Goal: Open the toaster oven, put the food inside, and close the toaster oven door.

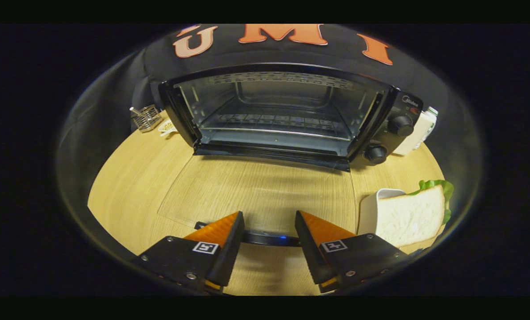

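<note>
The black toaster oven (393, 120) stands at the back of the round wooden table, its cavity and wire rack (273, 119) exposed. Its glass door (260, 186) lies fully down, flat toward me, with the dark handle bar (265, 238) at its near edge. My gripper (268, 214) is open, its orange fingers (216, 231) apart on either side of the handle's middle, and they do not press on it. The food is a sandwich (409, 218) of white bread with green lettuce, leaning in a white dish (373, 206) just right of the right finger.
A small wire basket (145, 118) and a small pale item (167, 128) sit left of the oven. A white carton (418, 131) stands behind the oven's knob side. Bare wooden tabletop (127, 178) lies left of the lowered door.
</note>
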Demonstrator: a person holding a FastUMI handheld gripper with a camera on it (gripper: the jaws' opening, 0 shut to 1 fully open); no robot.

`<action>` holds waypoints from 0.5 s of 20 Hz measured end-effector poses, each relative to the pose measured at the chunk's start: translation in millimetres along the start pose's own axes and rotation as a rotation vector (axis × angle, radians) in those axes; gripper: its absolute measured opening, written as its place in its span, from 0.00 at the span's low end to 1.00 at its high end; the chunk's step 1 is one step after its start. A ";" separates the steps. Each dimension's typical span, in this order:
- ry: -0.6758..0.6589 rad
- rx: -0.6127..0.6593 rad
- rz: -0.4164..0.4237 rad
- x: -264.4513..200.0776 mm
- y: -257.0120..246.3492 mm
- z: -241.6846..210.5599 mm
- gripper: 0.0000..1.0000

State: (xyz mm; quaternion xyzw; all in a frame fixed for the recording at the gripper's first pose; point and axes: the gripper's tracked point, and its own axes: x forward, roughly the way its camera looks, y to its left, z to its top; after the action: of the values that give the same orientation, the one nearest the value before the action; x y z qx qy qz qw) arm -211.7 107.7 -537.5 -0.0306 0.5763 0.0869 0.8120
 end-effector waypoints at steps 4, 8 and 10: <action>-0.041 0.105 0.034 -17.1 -11.6 13.1 0.68; -0.110 0.151 -0.031 -52.9 -61.7 28.6 0.74; -0.136 0.174 -0.077 -72.3 -96.5 32.6 0.81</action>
State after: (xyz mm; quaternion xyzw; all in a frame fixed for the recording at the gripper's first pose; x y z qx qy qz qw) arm -187.5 10.1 -463.5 0.0238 0.5236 0.0072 0.8516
